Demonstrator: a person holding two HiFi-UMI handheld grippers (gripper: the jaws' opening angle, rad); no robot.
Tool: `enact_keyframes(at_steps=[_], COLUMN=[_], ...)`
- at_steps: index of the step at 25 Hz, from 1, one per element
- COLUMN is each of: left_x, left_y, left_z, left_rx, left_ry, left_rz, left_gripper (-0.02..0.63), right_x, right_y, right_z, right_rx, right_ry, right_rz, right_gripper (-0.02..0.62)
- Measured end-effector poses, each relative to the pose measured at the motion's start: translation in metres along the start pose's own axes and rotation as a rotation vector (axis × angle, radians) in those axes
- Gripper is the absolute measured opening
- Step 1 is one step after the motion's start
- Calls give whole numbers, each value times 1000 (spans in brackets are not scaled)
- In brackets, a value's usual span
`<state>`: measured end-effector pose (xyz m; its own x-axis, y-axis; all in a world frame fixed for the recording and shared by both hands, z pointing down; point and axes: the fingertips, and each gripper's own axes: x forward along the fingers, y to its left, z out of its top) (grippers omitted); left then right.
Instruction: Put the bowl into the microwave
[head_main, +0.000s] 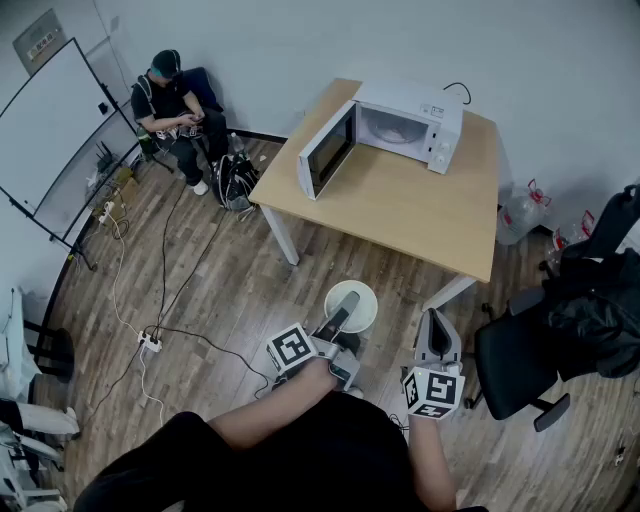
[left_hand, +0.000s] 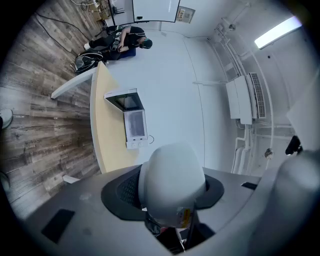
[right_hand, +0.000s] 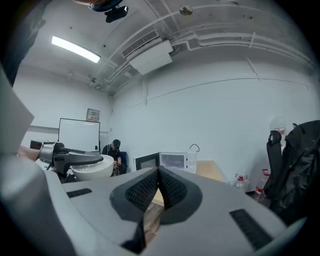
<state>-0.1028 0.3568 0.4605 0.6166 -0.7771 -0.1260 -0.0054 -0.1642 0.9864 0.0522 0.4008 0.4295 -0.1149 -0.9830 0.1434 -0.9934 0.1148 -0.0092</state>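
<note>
A white bowl (head_main: 354, 303) hangs over the wooden floor, short of the table, with my left gripper (head_main: 343, 310) shut on its rim. In the left gripper view the bowl (left_hand: 172, 180) fills the space between the pads. From the right gripper view the bowl (right_hand: 93, 168) shows at the left, one jaw lying across its top. The white microwave (head_main: 408, 120) stands at the far side of the table (head_main: 400, 210), and its door (head_main: 325, 150) is swung open to the left. My right gripper (head_main: 436, 328) is held beside the left one, jaws together with nothing between them.
A person sits on a chair (head_main: 175, 105) at the back left, next to a backpack (head_main: 235, 180) and a whiteboard (head_main: 55, 130). Cables and a power strip (head_main: 150, 342) lie on the floor. A black office chair (head_main: 525, 365) with dark clothing stands at the right.
</note>
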Motion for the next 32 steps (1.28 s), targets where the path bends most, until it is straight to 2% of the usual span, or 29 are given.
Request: enact_keyframes(at_steps=[5,11,15,20,26,32], left_x=[-2,2,20,55,121,189], left_y=[-3,5,12,32,51,66], left_z=[-8,-4,-2,5,18,54], left_rx=[-23,-17,-51,-75,-115,-135], left_ry=[17,24,47,83,130,156], left_rz=[-6,20,-11,19,11,23], left_gripper=[209,209,208,207,207,207], right_x=[-6,-2,9,34,92,169], right_y=[0,-4,-16,-28,-52,-69], right_z=[2,1,-1,-7,-10,1], right_rx=[44,39,31,29,9,-10], right_ry=[-23,-33,-30,9,43,84], right_rz=[2,-14,-43,-47,-64,-59], right_gripper=[60,60,60,60,60,60])
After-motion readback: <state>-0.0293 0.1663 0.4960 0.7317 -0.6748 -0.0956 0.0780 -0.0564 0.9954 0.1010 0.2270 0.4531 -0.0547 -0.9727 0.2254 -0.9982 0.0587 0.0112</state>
